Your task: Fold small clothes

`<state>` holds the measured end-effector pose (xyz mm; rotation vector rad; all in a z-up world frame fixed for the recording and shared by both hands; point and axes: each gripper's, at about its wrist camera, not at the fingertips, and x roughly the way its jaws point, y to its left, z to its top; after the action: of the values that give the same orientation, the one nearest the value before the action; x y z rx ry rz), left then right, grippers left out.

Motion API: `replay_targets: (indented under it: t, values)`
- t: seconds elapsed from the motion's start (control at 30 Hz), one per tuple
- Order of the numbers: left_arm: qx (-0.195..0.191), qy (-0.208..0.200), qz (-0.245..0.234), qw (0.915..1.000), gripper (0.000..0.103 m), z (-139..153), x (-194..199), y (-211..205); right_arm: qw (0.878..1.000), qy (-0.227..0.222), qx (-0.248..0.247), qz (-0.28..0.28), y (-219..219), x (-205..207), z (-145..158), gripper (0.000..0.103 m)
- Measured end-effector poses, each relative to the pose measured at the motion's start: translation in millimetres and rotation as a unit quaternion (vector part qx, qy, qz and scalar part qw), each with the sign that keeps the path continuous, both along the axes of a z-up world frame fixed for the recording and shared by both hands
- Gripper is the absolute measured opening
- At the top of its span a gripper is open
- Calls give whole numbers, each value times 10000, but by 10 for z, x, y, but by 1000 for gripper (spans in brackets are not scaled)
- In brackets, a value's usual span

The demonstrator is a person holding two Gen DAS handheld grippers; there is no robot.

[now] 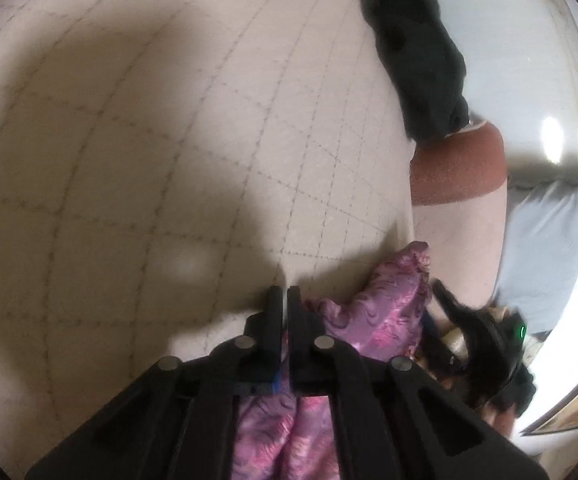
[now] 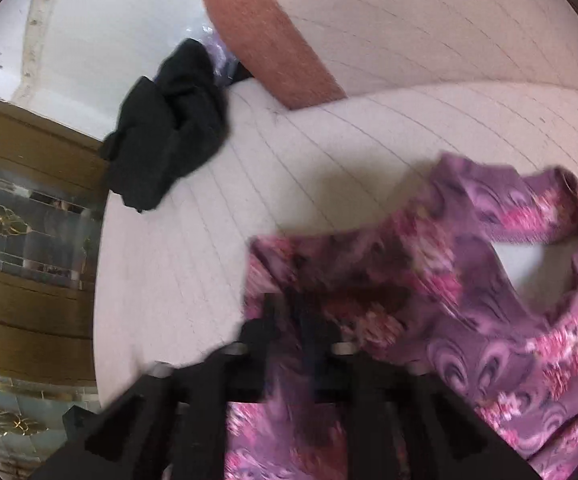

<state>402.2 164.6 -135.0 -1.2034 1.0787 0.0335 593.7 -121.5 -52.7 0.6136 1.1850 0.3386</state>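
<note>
Left jaws: we see the left gripper (image 1: 285, 300) at the lower centre of its frame, fingers nearly together with only a thin slit between them; purple cloth shows under and behind them, so we judge them pinched on a thin edge of it.
Right jaws: the right gripper (image 2: 289, 320) is motion-blurred at the lower centre of its view; its fingers overlap the cloth, but we cannot tell whether they are clamped or parted.
Garment: the purple floral garment (image 2: 469, 320) fills the lower right of the right view, a neck or arm opening showing pale sofa through it; in the left view it bunches to the right of the fingers (image 1: 385, 312).
Key relation: from the right jaws the cloth spreads rightward and up-frame; from the left jaws it lies right and below. Its long axis seems to run between the two grippers, both at its edge, neither clearly nearer.
Surface: pale quilted cushion (image 1: 129, 160).
Beyond: black garment (image 2: 169, 136) in the upper left of the right view, apart from the purple one; rust-coloured cushion (image 2: 265, 36) above it.
</note>
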Motion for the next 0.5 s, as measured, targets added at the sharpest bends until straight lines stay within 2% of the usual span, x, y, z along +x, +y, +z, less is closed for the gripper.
replay_targets:
  t: [0.03,0.13,0.2,0.23,0.27,0.33,0.4,0.47,0.5]
  values:
    - [93,-77,-12,9999,4,87,-15,-2,9999,-146,78,9,-39,-101,83,62]
    - [696,-485,-226,9961,19,440,-74,-134,9984,-419,319,201,-293,-722,337,64]
    - [1107,-719,-526,9898,40,657,-121,-319,9979,-465,412,208,-568,-1365,392,64]
    - [1320,-815,-766,9849,46,759,-173,-442,9982,-438,361,166,-665,-1581,378,64]
    - [1459,-885,-1002,9802,52,834,-209,-569,9990,-381,233,51,-833,-1966,343,64]
    - [1677,-1001,-1470,9697,54,937,-343,-799,9993,-320,81,-154,-1057,-2460,242,64]
    - [1912,-1118,-1973,9550,56,1045,-466,-1083,9987,5,-119,-498,-1283,-3000,32,64]
    - [2090,-1230,-2279,9430,61,1082,-630,-1213,9971,132,48,-747,-1401,-3325,-195,63]
    - [2239,-1308,-2404,9354,65,1070,-788,-1283,9958,237,236,-851,-1423,-3427,-336,59]
